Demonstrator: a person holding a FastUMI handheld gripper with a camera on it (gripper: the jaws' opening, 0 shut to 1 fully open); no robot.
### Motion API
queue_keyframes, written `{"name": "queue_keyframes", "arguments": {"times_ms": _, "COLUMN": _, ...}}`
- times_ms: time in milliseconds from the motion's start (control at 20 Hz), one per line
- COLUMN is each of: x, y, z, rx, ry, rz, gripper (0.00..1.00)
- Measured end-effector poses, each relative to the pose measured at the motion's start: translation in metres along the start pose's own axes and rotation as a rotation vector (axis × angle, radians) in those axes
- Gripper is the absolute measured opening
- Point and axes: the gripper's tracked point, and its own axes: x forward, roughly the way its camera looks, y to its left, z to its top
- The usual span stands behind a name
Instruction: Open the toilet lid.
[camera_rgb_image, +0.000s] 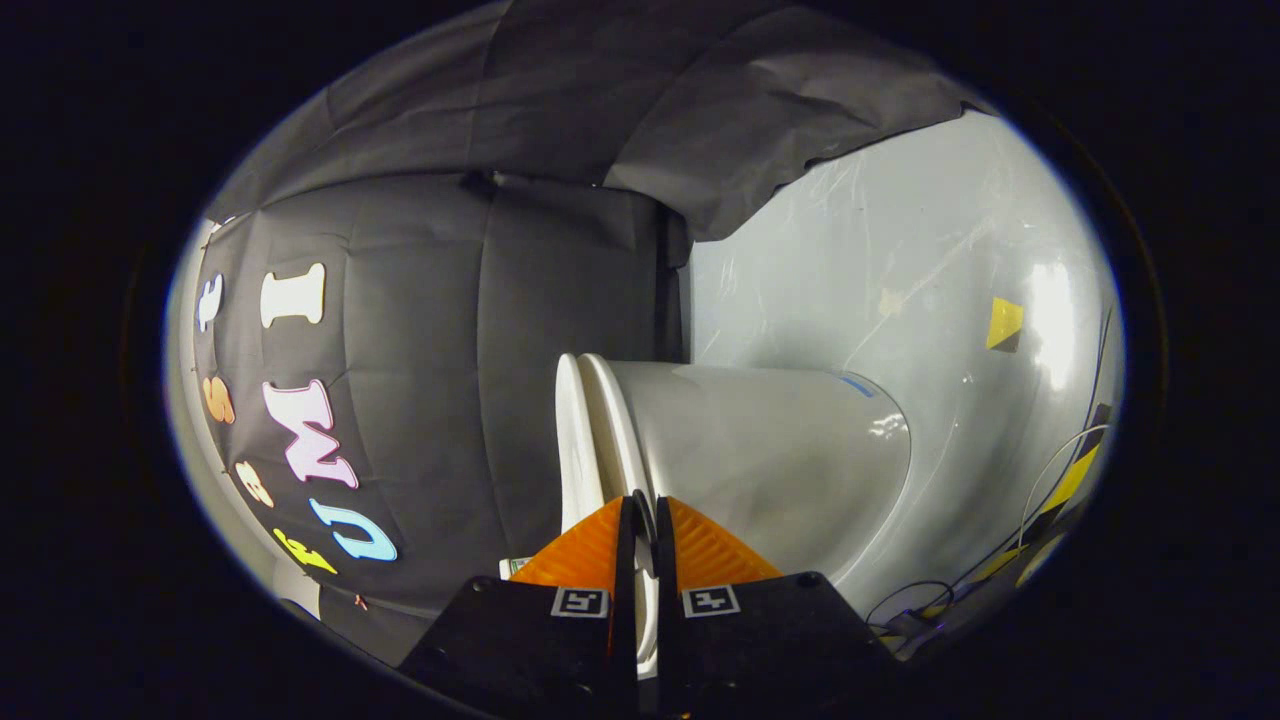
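This is a recording booth rigged up as a mock bathroom, not a real one in a home. A white toilet (760, 440) stands alone on a pale, glossy floor (900, 260), its lid (572, 440) and seat forming stacked rims. Black cloth (520, 300) hangs as the wall behind it, creased and draped loosely, with one fold spilling onto the floor. A yellow tape marker (1004, 322) is stuck to the floor, and loose cables (1050, 480) run beside yellow-and-black hazard tape (1075, 478) at the booth's edge.
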Motion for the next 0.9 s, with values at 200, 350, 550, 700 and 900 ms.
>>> {"name": "queue_keyframes", "arguments": {"times_ms": 200, "x": -0.003, "y": 0.001, "z": -0.001, "rx": 0.02, "ry": 0.006, "rz": 0.02, "gripper": 0.05}}
{"name": "queue_keyframes", "arguments": {"times_ms": 350, "x": -0.005, "y": 0.007, "z": -0.004, "rx": -0.057, "ry": -0.006, "rz": -0.017, "gripper": 0.05}}
{"name": "queue_keyframes", "arguments": {"times_ms": 550, "x": -0.012, "y": 0.037, "z": -0.012, "rx": -0.175, "ry": -0.002, "rz": -0.047, "gripper": 0.05}}
{"name": "queue_keyframes", "arguments": {"times_ms": 700, "x": -0.02, "y": 0.081, "z": -0.024, "rx": -0.266, "ry": -0.009, "rz": -0.018, "gripper": 0.05}}
{"name": "queue_keyframes", "arguments": {"times_ms": 900, "x": -0.037, "y": 0.143, "z": -0.048, "rx": -0.393, "ry": -0.03, "rz": 0.025, "gripper": 0.05}}
